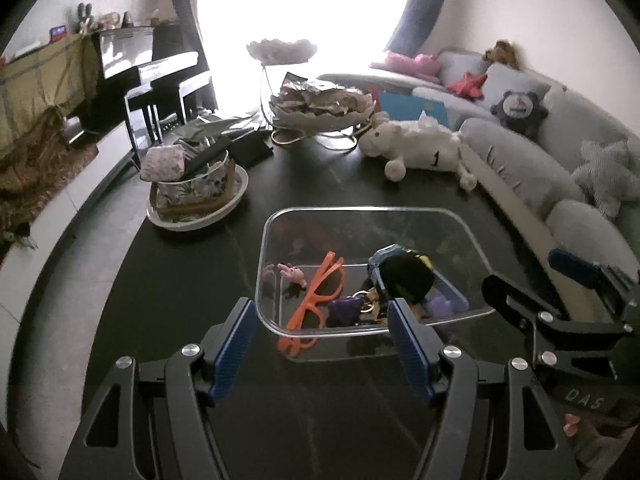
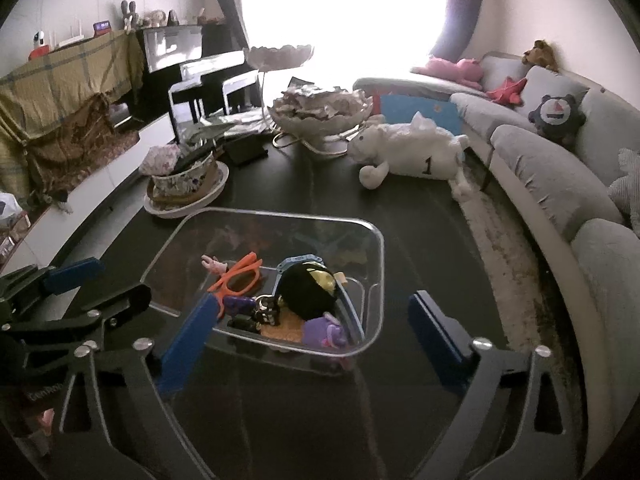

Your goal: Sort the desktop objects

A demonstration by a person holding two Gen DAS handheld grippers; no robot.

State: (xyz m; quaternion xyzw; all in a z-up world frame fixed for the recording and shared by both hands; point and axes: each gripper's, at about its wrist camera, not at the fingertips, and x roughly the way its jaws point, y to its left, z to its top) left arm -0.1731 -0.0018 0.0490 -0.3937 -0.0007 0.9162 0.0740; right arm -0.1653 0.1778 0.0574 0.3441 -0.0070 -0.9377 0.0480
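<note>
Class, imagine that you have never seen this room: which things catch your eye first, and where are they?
A clear plastic bin sits mid-table, with bright orange glasses at its left. Behind it on the dark table lies a white plush toy, and the blown-out window glares beyond. Both grippers hang open near the bin.

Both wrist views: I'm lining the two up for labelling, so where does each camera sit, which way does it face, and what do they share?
Left wrist: on the left gripper, low over the dark table, facing the clear bin and sofa; its open blue fingers show, with the right gripper at the right edge.
Right wrist: on the right gripper, facing the same way; its open fingers show, left gripper at the left edge.
Shared: bin, orange glasses, white plush.
</note>
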